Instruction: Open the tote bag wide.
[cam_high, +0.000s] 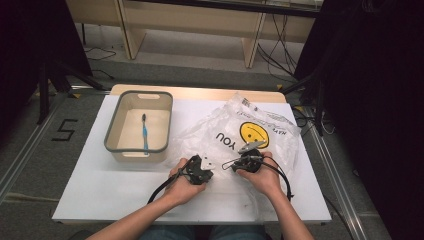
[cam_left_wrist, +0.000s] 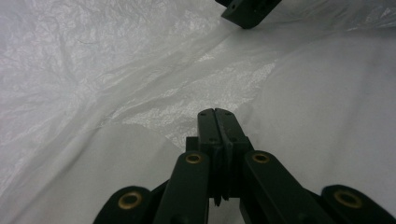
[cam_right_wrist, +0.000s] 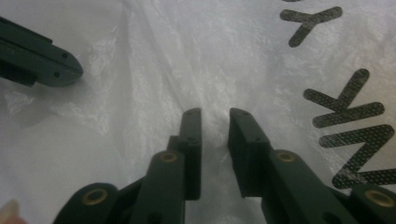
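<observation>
We clamp the left gripper (cam_left_wrist: 215, 113) shut on the plastic bag's (cam_high: 235, 131) film; our right gripper's (cam_right_wrist: 215, 112) jaws stand slightly apart over it.

Grey floor (cam_high: 60, 90), black curtains (cam_high: 380, 75), wooden furniture (cam_high: 195, 20), possibly shelving

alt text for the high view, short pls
A person's two hands hold black grippers at the near edge of a crumpled clear plastic bag printed with a yellow smiley, the left gripper and right gripper close together on its edge. To the left on the white table, a beige bin holds a blue toothbrush.
</observation>
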